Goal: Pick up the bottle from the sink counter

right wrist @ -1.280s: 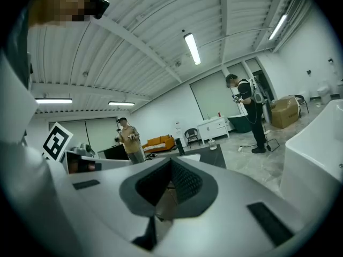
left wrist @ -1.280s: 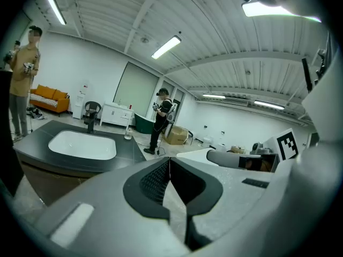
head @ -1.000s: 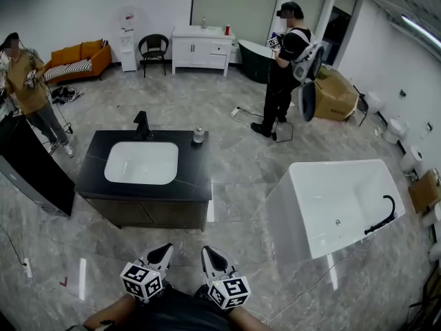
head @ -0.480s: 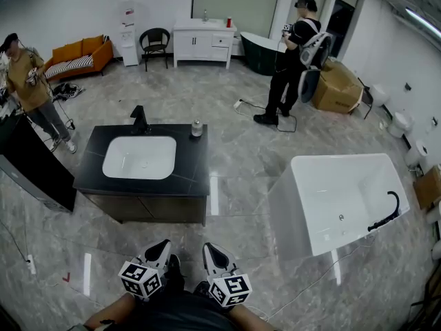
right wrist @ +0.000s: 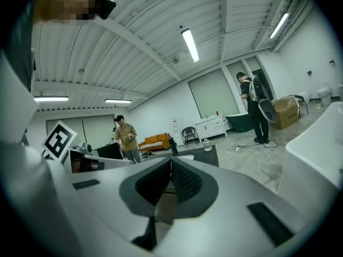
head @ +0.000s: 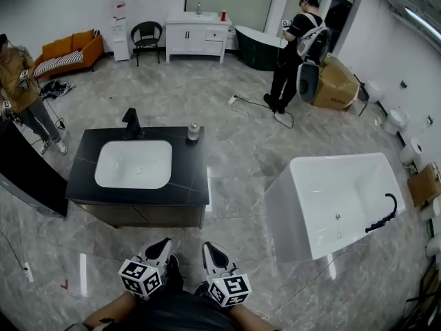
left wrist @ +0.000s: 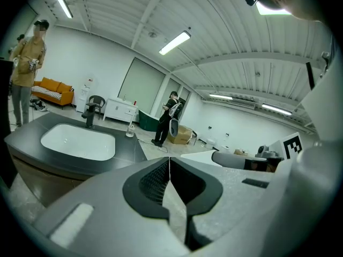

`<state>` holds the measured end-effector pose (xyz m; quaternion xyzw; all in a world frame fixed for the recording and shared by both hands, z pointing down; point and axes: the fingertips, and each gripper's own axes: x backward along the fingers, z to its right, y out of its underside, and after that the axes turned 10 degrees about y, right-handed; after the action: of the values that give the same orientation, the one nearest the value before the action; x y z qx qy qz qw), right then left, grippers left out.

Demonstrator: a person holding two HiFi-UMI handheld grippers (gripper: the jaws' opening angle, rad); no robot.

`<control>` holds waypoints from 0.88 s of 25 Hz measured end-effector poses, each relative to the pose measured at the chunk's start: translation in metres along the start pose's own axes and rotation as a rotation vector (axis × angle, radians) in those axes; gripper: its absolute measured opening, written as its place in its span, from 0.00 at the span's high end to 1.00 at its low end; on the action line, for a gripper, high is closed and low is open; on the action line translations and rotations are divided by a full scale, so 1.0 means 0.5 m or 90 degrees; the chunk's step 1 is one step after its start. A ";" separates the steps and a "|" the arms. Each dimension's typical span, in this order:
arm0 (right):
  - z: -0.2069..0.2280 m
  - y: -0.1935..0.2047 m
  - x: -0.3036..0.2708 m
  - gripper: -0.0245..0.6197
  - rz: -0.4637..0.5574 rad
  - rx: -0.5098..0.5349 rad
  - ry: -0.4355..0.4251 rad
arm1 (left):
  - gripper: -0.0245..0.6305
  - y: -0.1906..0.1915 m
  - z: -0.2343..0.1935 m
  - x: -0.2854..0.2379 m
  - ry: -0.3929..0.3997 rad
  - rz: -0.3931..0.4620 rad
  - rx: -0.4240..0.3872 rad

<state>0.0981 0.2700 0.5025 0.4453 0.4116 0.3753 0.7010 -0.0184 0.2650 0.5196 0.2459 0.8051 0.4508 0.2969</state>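
The left claw (head: pixel 164 243) and right claw (head: pixel 209 247), low in the frame, were closed on nothing. Well beyond them, left of centre, a small pale bottle (head: pixel 193 132) with a narrow top stood upright at the black desk's (head: pixel 187 181) far right corner.

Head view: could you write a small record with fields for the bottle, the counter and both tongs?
counter: black top, white basin, black faucet at the far edge
bottle: upright on the far right corner, untouched
left tongs: shut, empty, well short of the counter
right tongs: shut, empty, beside the left tongs
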 end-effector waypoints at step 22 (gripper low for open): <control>-0.044 -0.053 -0.263 0.95 -0.019 0.028 0.114 | 0.96 -0.151 -0.280 -0.095 0.099 0.011 0.022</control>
<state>0.0325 0.1509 0.5042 0.4187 0.4876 0.3939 0.6571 -0.0924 0.1167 0.5244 0.2221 0.8311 0.4572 0.2255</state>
